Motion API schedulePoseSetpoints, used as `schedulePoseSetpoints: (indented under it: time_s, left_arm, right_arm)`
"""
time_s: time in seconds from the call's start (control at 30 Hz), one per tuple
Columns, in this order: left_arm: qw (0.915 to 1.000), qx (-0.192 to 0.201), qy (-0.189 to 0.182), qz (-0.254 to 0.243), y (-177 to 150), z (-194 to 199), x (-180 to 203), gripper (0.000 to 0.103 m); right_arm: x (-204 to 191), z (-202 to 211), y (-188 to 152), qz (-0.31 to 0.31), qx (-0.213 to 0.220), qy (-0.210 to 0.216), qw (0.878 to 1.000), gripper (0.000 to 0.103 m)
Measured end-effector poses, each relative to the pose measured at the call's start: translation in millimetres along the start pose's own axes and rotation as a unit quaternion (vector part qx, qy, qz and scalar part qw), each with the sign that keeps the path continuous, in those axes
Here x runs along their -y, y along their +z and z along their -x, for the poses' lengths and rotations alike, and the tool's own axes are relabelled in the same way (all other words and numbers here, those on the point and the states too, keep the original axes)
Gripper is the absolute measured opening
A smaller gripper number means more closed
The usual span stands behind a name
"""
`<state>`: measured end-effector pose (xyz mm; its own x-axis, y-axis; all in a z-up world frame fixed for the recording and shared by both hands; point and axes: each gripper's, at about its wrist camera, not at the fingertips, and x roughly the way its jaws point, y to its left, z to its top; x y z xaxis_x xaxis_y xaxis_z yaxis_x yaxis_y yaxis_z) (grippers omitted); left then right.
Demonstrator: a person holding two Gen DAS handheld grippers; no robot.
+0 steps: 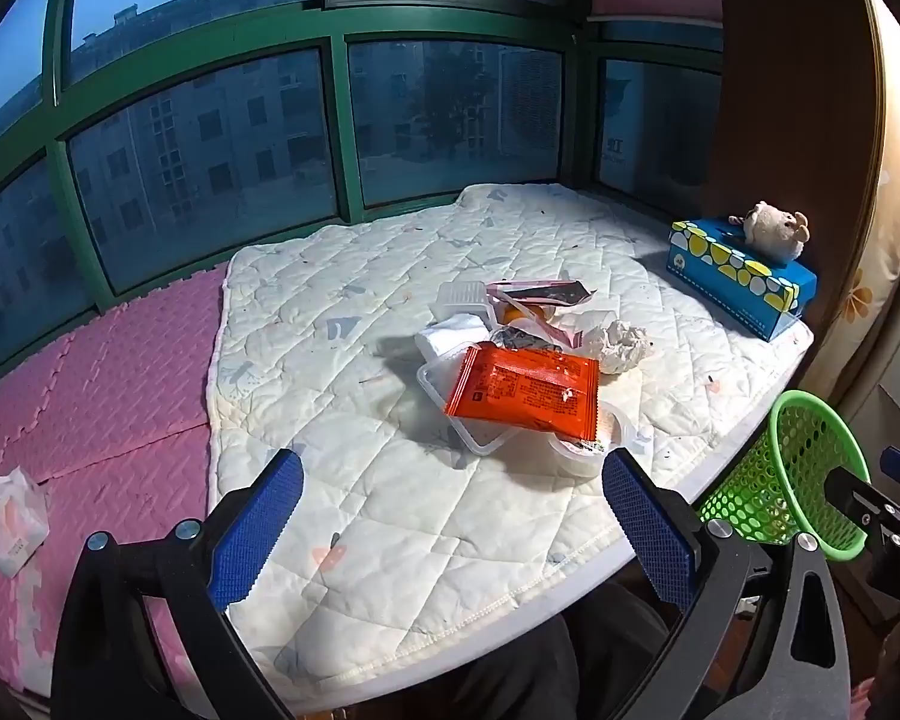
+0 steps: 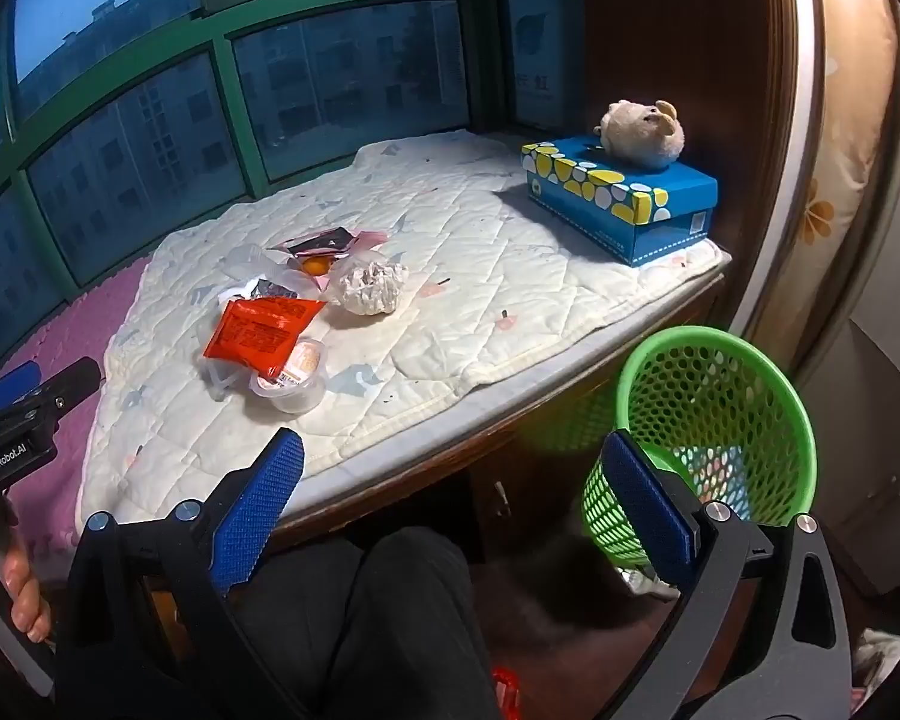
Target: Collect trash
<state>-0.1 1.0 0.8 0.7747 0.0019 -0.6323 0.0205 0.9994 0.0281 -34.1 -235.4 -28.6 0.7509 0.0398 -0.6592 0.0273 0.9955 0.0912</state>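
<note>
Trash pile: I see it near the middle of the white quilted mat [image 1: 342,420], topped by a flat orange-red foil snack wrapper [image 1: 525,390] lying over a clear plastic tray [image 1: 444,402].
Around it: a crumpled white paper ball [image 2: 369,285] sits just beside the wrapper, a small clear jelly cup [image 2: 294,381] pokes out from under its near edge, and a dark-and-pink opened sachet [image 2: 330,243] lies behind.
Bin: the green perforated plastic basket [image 2: 714,414] stands off the mat's edge, low on my right, with something already in it.
Left gripper [image 1: 450,534]: fingers spread wide, holding nothing, hovering short of the pile.
Right gripper [image 2: 456,510]: also spread and empty, beside the basket.
Step in hand: I judge it to be the reach for the wrapper.
How I'd do it well: come in low with the left gripper, pinch the wrapper's near edge only, and lift slowly so the tray beneath isn't dragged along.
Leave alone: the blue spotted tissue box [image 2: 624,201] with the plush toy [image 2: 642,129] on it.
</note>
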Motion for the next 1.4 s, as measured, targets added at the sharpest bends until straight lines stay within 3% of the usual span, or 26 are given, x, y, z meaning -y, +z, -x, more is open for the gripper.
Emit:
schedulePoseSetpoints:
  time_s: [1.4]
  left_arm:
    - [0.9999,-0.004,-0.001,0.014,9,-10,-2,0.097]
  right_arm:
    - [-2,-8,5,0.003,-0.004,-0.004,1.000,0.099]
